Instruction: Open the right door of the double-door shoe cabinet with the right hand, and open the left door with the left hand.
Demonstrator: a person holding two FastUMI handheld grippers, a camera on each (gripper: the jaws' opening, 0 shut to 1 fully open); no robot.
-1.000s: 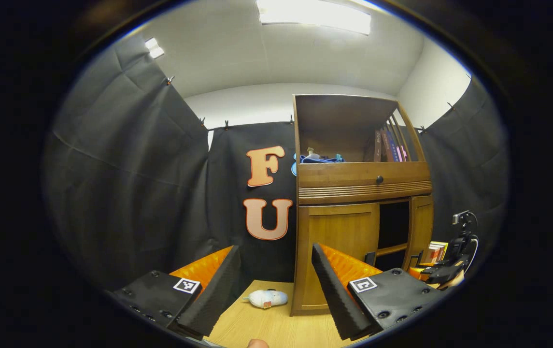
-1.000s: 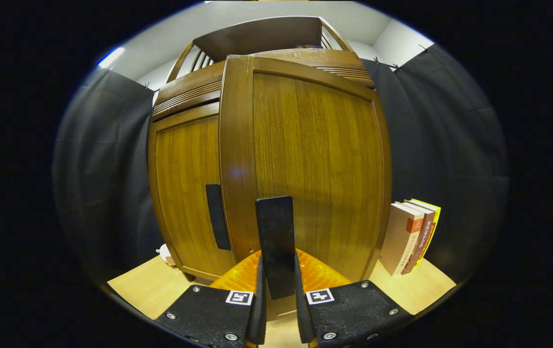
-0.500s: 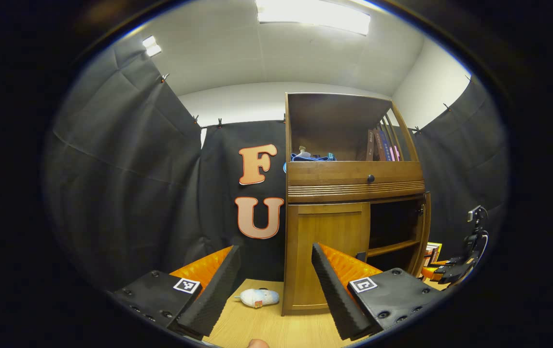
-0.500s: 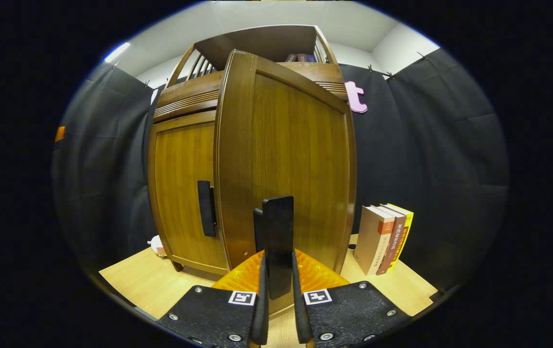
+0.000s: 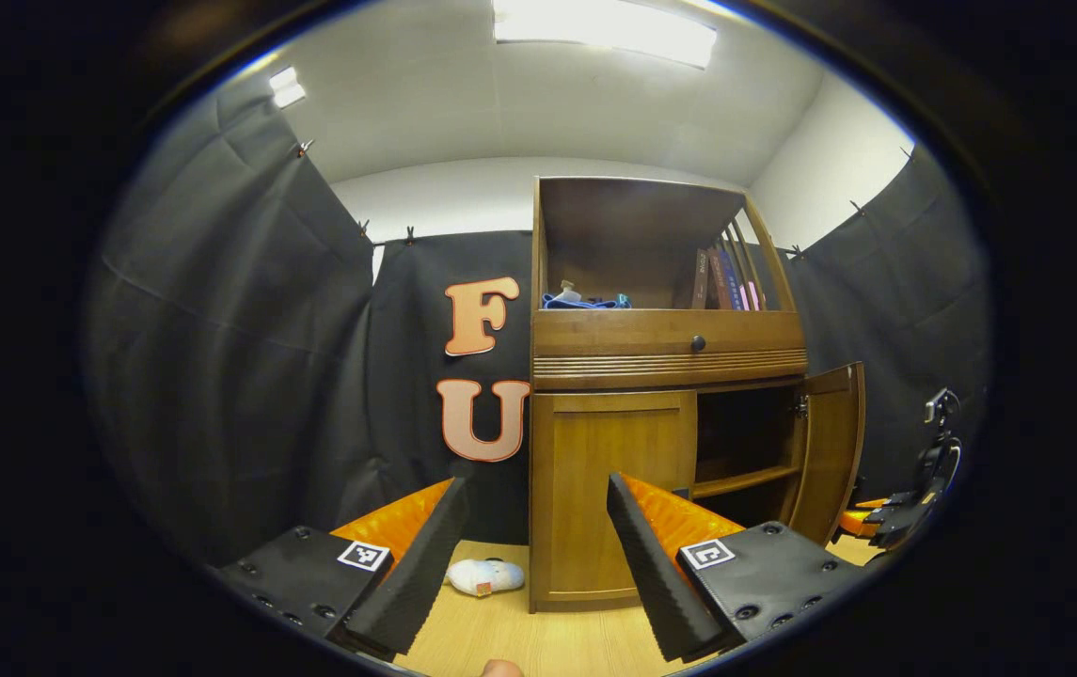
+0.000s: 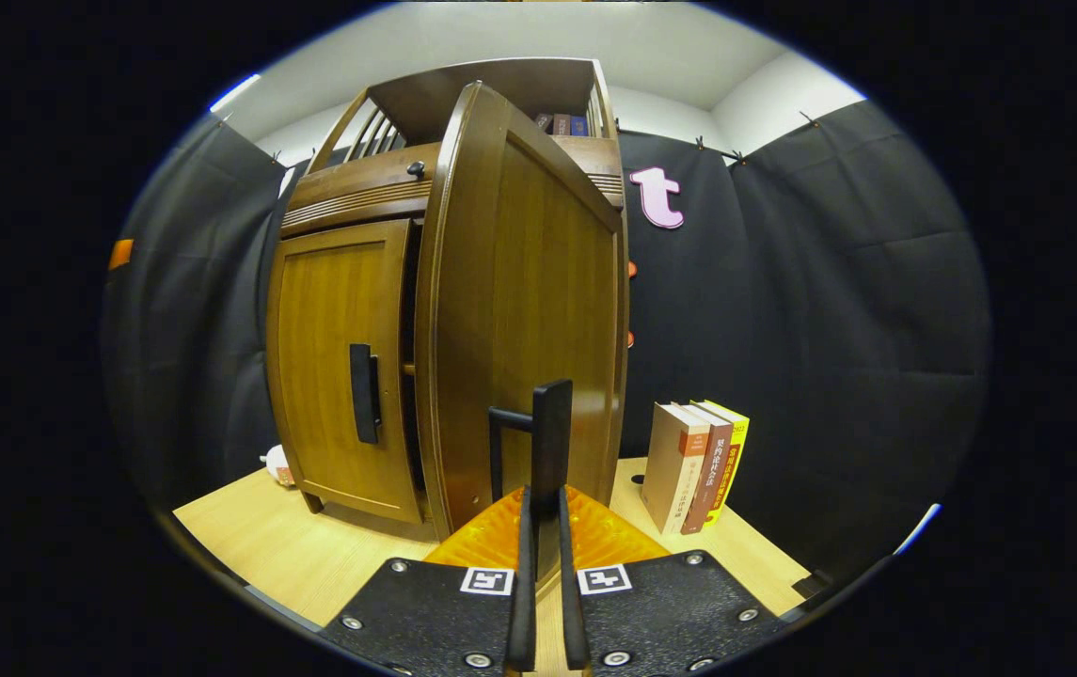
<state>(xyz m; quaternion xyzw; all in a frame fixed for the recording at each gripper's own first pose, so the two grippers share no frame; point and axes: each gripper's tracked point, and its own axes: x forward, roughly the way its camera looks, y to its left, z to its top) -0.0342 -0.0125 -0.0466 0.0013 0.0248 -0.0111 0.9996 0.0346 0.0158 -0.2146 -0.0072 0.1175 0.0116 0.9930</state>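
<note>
In the right gripper view our right gripper (image 6: 542,527) is clenched on the dark handle (image 6: 552,442) of the right door (image 6: 529,310), both fingers pressing its upright bar from either side. That door stands swung well out from the shoe cabinet (image 6: 350,197), its outer face turned toward us, and a dark gap shows between its inner edge and the left door (image 6: 336,357). The left door is closed, its own dark handle (image 6: 364,393) untouched near its right edge. To the right of the cabinet a few books (image 6: 696,451) stand upright on the light wooden table (image 6: 256,545), near the black cloth wall. In the left gripper view our left gripper (image 5: 533,555) hangs released, fingers spread wide and holding nothing, well apart from the cabinet and in front of its closed left door. There we see the right door open to the right, the dark inside with a shelf (image 5: 745,480) exposed, and the right gripper at the far right edge beside that door. A small white soft toy (image 5: 484,575) lies on the table just left of the cabinet's base.
</note>
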